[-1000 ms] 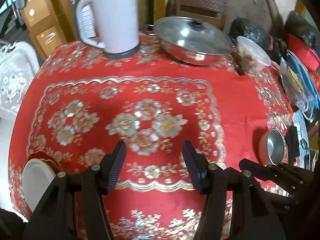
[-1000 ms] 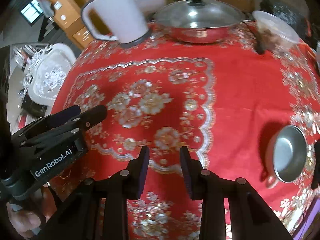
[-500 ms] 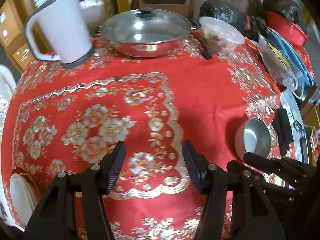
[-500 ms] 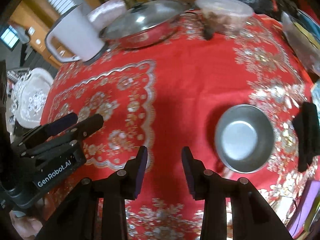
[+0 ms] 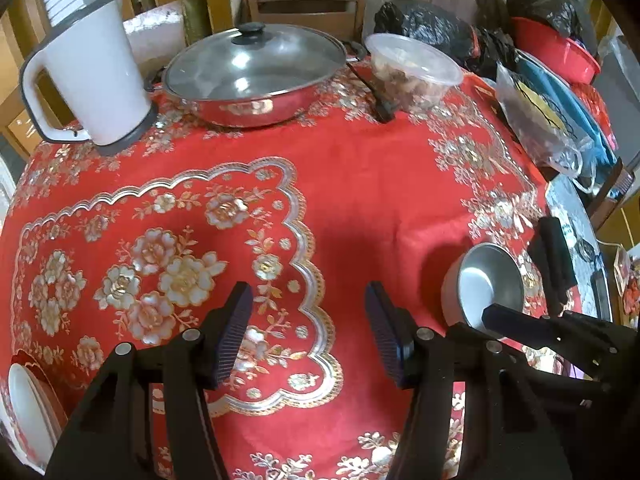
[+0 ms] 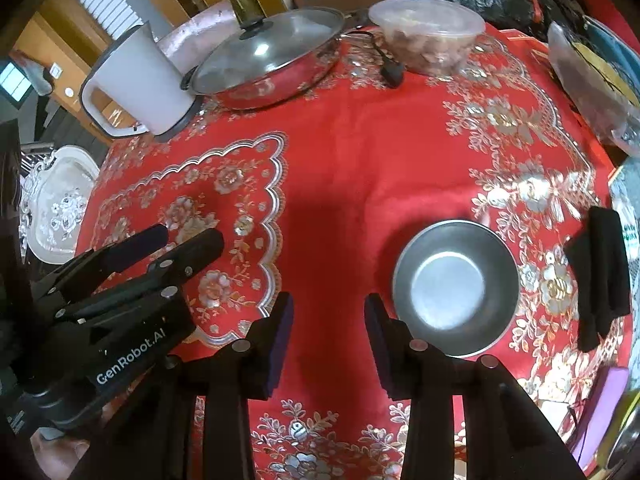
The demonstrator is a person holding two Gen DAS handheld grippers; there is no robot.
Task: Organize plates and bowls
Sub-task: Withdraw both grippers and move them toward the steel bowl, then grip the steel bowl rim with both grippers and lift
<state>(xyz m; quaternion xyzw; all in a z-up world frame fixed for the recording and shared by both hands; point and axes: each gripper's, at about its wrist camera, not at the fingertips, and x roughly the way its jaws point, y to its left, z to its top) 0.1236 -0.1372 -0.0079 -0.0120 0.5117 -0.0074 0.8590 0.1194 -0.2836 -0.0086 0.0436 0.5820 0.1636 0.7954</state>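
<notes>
A round table (image 5: 380,184) under a red and gold flowered cloth carries everything here. At its far edge stand the big things: a lidded steel pan (image 5: 256,76) in the middle, a white electric kettle (image 5: 92,76) toward the far-left edge, and a clear plastic tub of food (image 5: 414,70) toward the far-right edge. Bags and red basins pile up beyond the right edge.

The pieces that matter are smaller. A steel bowl (image 6: 456,288) sits empty and upright near the right edge, with a folded black cloth (image 6: 600,276) just beside it. A white plate (image 5: 28,412) peeks in at the near-left edge, mostly cut off.

The right gripper (image 6: 328,332) hangs over the cloth with its jaws spread and nothing between them, its right finger close to the bowl's near-left rim; I cannot tell whether it touches. The left gripper (image 5: 306,332) is spread wider, empty too, over the gold border near the table's middle.

I'd say this is the reach for the bowl, with nothing gathered yet. The next move calls for the right claw to shift right so one finger drops inside the rim and the other outside, then pinch the thin wall squarely; smooth steel could slip or tip.
</notes>
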